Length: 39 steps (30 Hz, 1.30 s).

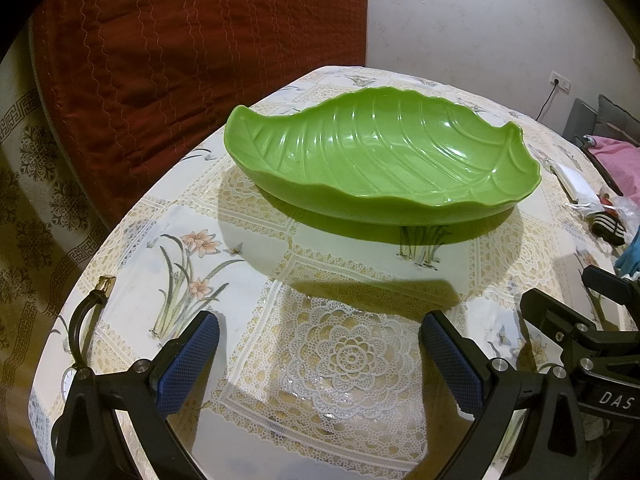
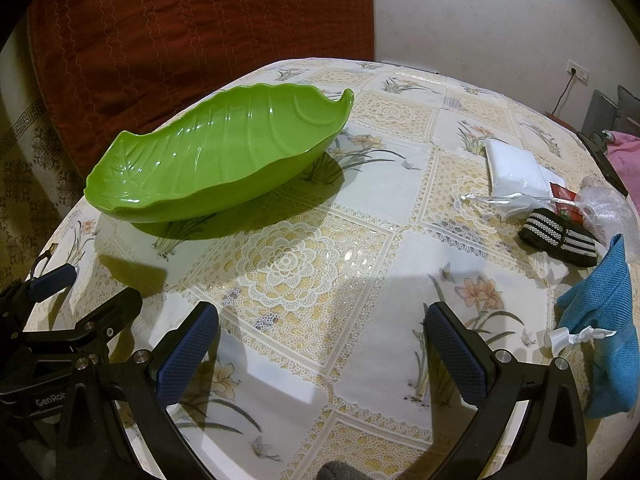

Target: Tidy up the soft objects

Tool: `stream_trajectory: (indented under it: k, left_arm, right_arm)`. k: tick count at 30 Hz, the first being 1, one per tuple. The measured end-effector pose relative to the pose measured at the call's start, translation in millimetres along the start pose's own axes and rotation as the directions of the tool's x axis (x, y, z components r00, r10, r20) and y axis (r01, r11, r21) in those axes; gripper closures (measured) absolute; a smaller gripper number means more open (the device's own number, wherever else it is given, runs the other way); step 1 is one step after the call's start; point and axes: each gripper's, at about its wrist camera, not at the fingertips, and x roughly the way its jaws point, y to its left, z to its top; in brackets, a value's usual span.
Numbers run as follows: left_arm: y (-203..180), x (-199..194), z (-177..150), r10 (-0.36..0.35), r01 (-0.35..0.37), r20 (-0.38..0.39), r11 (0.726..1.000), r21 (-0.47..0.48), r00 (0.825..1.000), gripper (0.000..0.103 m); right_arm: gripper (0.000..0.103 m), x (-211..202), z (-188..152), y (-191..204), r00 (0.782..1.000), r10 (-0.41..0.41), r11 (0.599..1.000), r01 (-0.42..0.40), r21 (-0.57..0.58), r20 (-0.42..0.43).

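A green leaf-shaped bowl [image 1: 384,152] [image 2: 208,156] stands empty on the flowered tablecloth. My left gripper [image 1: 320,352] is open just short of it, nothing between its blue pads. My right gripper [image 2: 322,344] is open too, over bare cloth. To its right lie the soft things: a white pouch [image 2: 516,170] with a ribbon, a dark rolled sock with white stripes [image 2: 560,238], a clear mesh bag [image 2: 608,208] and a blue cloth pouch [image 2: 608,320] tied with white ribbon. The sock [image 1: 610,226] and the white pouch [image 1: 576,184] show at the right edge of the left wrist view.
The round table [image 2: 360,208] ends close on the left, where a red quilted cover [image 1: 180,60] hangs behind it. A black cable with a plug [image 1: 88,304] lies at the table's left edge. Pink fabric [image 2: 626,148] sits beyond the right rim.
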Motion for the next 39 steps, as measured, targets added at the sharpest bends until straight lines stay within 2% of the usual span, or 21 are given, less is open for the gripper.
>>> stream_trajectory:
  k: [25, 28, 31, 35, 39]
  left_arm:
    - [0.5, -0.5, 1.7, -0.006, 0.006, -0.003, 1.0, -0.005, 1.0, 0.0]
    - [2.9, -3.2, 5.3, -0.01, 0.01, -0.023, 1.0, -0.01, 1.0, 0.0]
    - [5.8, 2.3, 12.1, -0.025, 0.026, -0.085, 1.0, 0.009, 0.996, 0.0]
    - [9.9, 3.0, 15.0, -0.046, 0.044, -0.079, 0.999, -0.023, 0.996, 0.0]
    - [4.9, 6.5, 18.5, 0.0, -0.001, -0.105, 1.0, -0.016, 0.994, 0.0]
  right_arm:
    - [0.0, 0.1, 0.0, 0.0, 1.0, -0.001, 1.0, 0.001, -0.001, -0.001]
    - [0.0, 0.0, 0.0, -0.3, 1.0, -0.003, 1.0, 0.003, -0.002, -0.003]
    - [0.0, 1.5, 2.5, 2.9, 1.0, -0.005, 1.0, 0.005, -0.004, -0.008]
    - [0.0, -6.2, -0.5, 4.6, 1.0, -0.002, 1.0, 0.002, -0.005, -0.001]
    - [0.0, -27.4, -3.1, -5.4, 0.998, -0.026, 1.0, 0.026, -0.003, 0.063]
